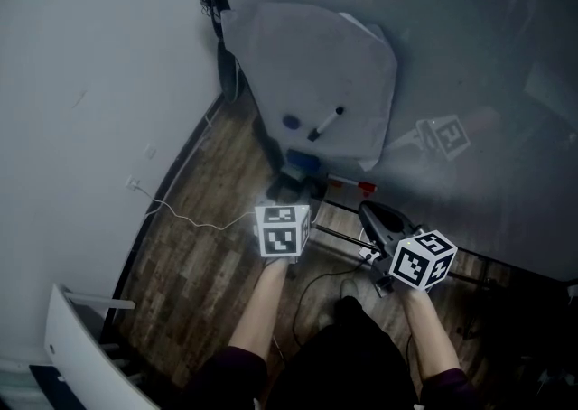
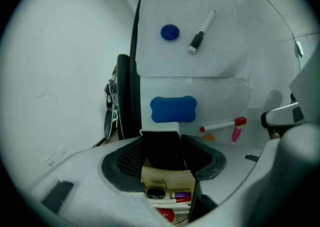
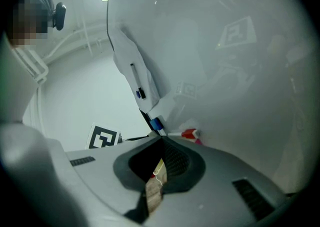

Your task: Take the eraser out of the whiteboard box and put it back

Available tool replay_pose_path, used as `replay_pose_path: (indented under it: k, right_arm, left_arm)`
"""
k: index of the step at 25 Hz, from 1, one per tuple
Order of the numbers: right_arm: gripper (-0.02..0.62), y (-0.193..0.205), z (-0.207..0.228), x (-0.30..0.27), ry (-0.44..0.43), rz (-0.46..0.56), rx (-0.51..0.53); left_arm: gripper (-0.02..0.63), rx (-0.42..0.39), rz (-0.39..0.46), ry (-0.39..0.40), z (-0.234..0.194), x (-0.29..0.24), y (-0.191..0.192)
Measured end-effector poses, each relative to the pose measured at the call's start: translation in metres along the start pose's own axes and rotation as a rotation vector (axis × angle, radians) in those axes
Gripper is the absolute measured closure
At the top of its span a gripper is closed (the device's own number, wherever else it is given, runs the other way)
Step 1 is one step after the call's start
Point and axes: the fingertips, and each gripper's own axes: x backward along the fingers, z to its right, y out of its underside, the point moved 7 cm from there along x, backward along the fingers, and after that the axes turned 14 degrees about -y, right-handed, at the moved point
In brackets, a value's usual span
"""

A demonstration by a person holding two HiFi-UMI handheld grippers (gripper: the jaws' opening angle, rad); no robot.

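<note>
The blue bone-shaped eraser [image 2: 173,109] sticks flat on the whiteboard [image 2: 225,86], just above the box and beyond my left jaw tips; the head view shows the eraser [image 1: 302,164] too. The box's dark inside with a pale rim [image 2: 160,132] shows between the jaws of my left gripper [image 2: 161,141], which stand wide apart and hold nothing. Under them lies the box's tan floor [image 2: 167,178] with several markers. My right gripper [image 3: 161,143], right of the box, is shut on a thin tan cardboard flap [image 3: 154,191] seen edge-on. Both marker cubes [image 1: 283,230] [image 1: 422,259] show in the head view.
A white sheet [image 1: 316,74] on the board carries a round blue magnet [image 2: 170,32] and a black-capped marker [image 2: 201,33]. A red-capped marker [image 2: 222,125] lies on the board's ledge. A white wall [image 1: 90,83] stands at left, and a white cable [image 1: 194,218] crosses the wood floor.
</note>
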Motion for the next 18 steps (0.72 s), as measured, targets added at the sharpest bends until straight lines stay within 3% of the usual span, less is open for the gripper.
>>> replay_pose_path:
  k: [6, 18]
  right_arm:
    - [0.592, -0.008, -0.011, -0.002, -0.026, 0.016, 0.007]
    - [0.592, -0.024, -0.03, -0.006, -0.083, 0.024, 0.035]
  left_arm:
    - [0.388, 0.015, 0.095, -0.009, -0.001, 0.026, -0.017]
    - [0.39, 0.036, 0.197, -0.013, -0.002, 0.063, -0.041]
